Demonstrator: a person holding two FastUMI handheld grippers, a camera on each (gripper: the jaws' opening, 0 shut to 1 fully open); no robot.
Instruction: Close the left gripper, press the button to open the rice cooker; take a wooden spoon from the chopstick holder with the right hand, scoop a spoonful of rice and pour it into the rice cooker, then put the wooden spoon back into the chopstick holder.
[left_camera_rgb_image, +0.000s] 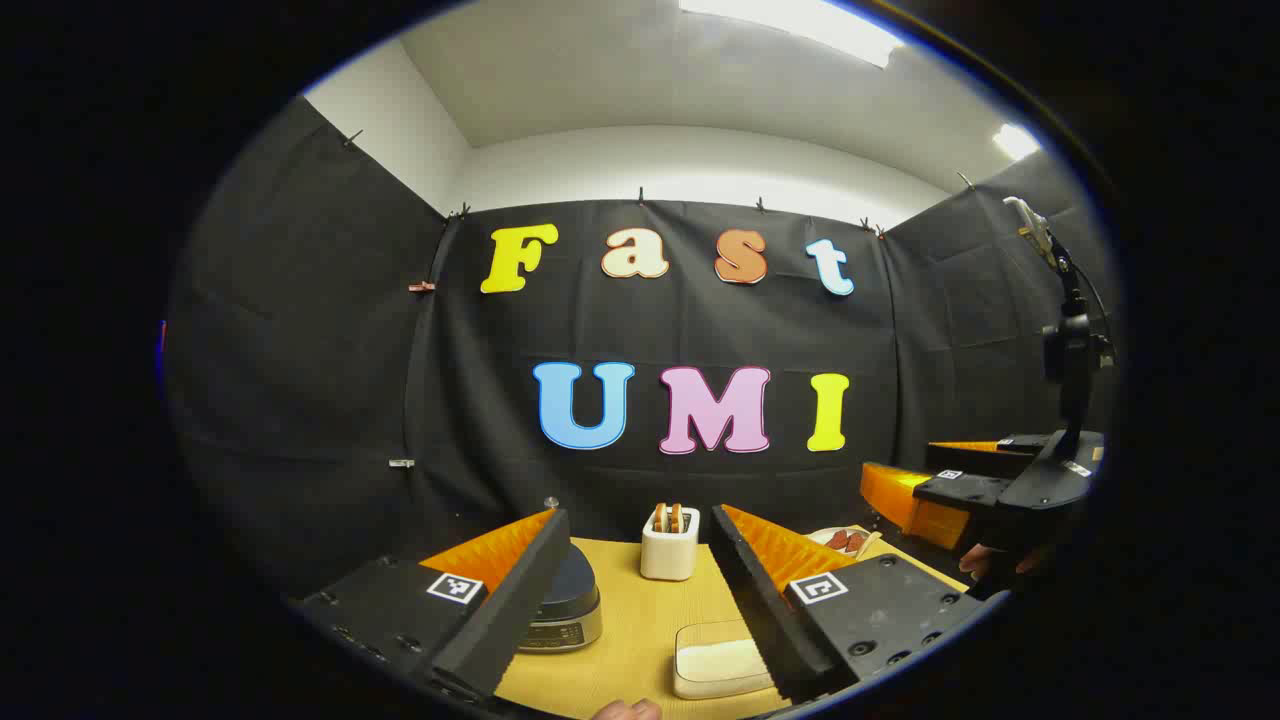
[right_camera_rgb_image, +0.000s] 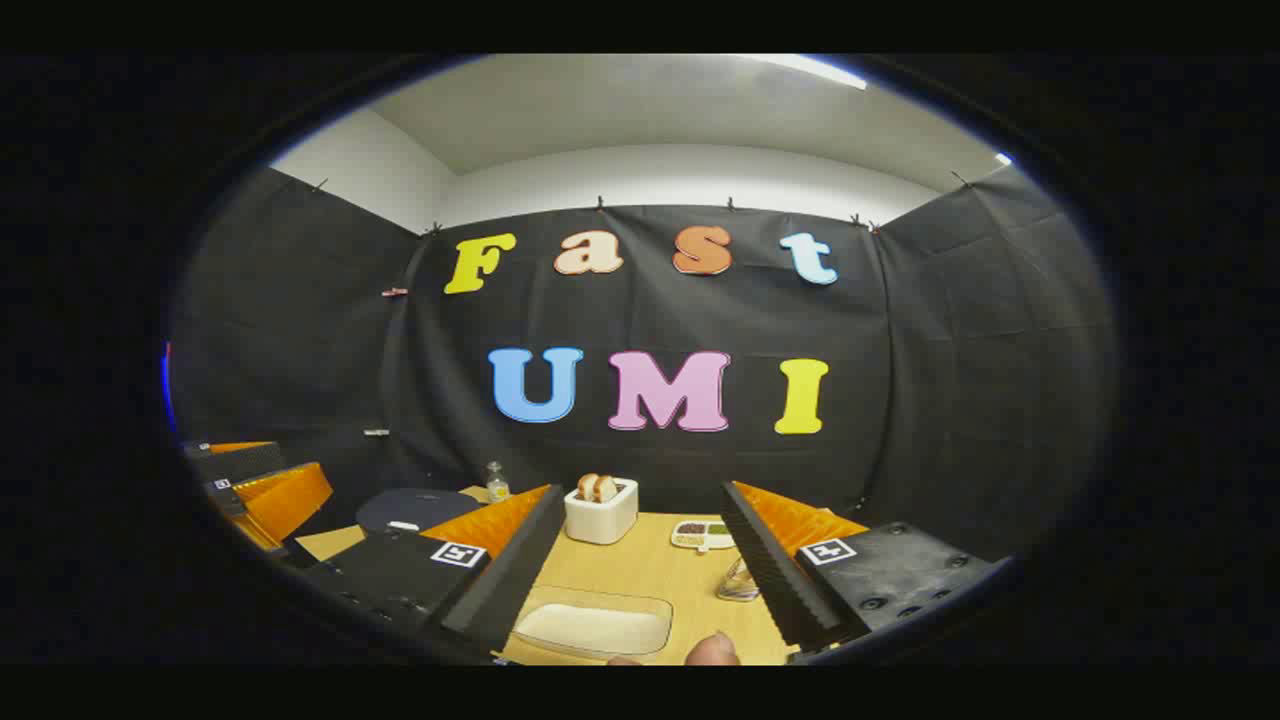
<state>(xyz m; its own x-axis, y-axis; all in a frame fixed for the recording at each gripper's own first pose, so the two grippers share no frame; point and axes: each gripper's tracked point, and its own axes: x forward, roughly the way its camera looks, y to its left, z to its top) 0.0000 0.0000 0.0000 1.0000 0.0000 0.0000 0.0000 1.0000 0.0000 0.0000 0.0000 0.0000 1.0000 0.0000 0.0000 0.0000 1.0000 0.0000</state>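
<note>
The rice cooker (left_camera_rgb_image: 562, 605) stands with its dark lid down at the table's left, partly behind my left finger; the right gripper view shows the cooker lid (right_camera_rgb_image: 415, 508) too. A white chopstick holder (left_camera_rgb_image: 668, 545) with wooden spoon handles sticking up stands at the back middle of the table, and the holder (right_camera_rgb_image: 600, 512) looks the same from the right. A shallow tray of rice (left_camera_rgb_image: 715, 665) lies near the front edge, the rice tray (right_camera_rgb_image: 595, 628) between my right fingers. My left gripper (left_camera_rgb_image: 638, 512) is open and holds nothing. My right gripper (right_camera_rgb_image: 642, 490) is open too.
A small divided dish (right_camera_rgb_image: 703, 535) and a glass object (right_camera_rgb_image: 738, 582) sit right of the holder. A little bottle (right_camera_rgb_image: 494, 482) stands behind the cooker. A plate with red pieces (left_camera_rgb_image: 845, 540) lies at the back right. The tabletop (left_camera_rgb_image: 640, 620) is tan wood.
</note>
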